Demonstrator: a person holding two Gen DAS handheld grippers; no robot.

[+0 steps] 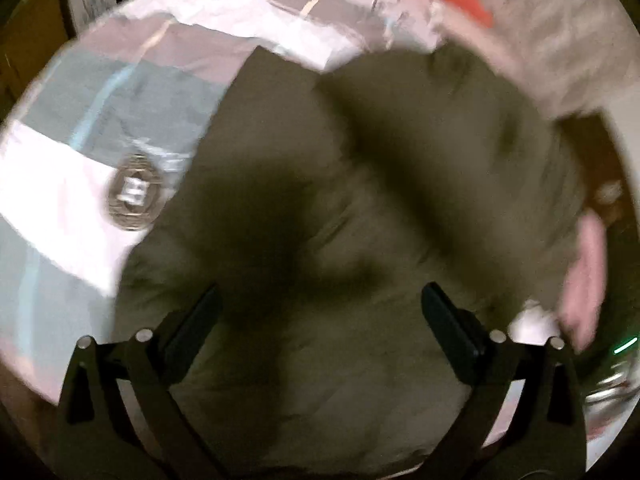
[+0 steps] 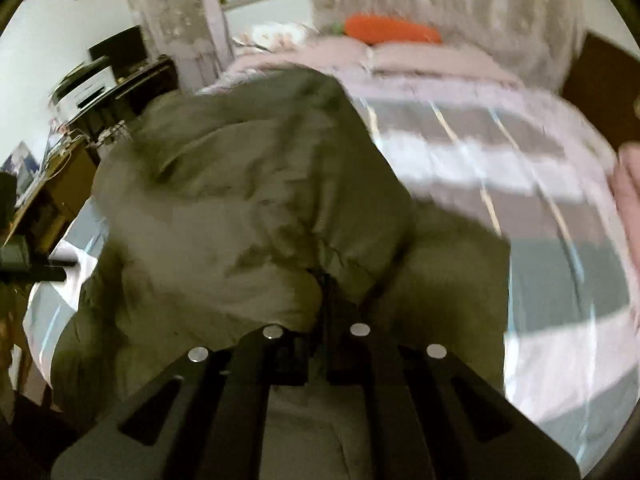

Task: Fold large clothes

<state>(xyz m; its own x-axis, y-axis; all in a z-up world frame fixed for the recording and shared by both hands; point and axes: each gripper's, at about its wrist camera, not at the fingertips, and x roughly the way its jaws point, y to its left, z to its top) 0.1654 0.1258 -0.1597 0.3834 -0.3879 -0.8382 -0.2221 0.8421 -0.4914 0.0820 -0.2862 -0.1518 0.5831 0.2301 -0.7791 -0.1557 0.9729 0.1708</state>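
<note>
A large olive-green garment [image 1: 360, 208] lies spread on the striped bed cover [image 1: 120, 92]. My left gripper [image 1: 320, 320] is open just above the garment, its fingers wide apart and empty. In the right wrist view the same garment [image 2: 240, 184] is bunched and lifted in a big fold. My right gripper [image 2: 322, 300] is shut on a pinch of the garment's fabric near a dark seam. Both views are motion-blurred.
A round coin-like emblem [image 1: 134, 194] lies on the cover at the left. An orange carrot-shaped pillow [image 2: 392, 32] rests at the bed's head. A desk with clutter [image 2: 80, 120] stands to the left of the bed. Curtains [image 2: 440, 0] hang behind.
</note>
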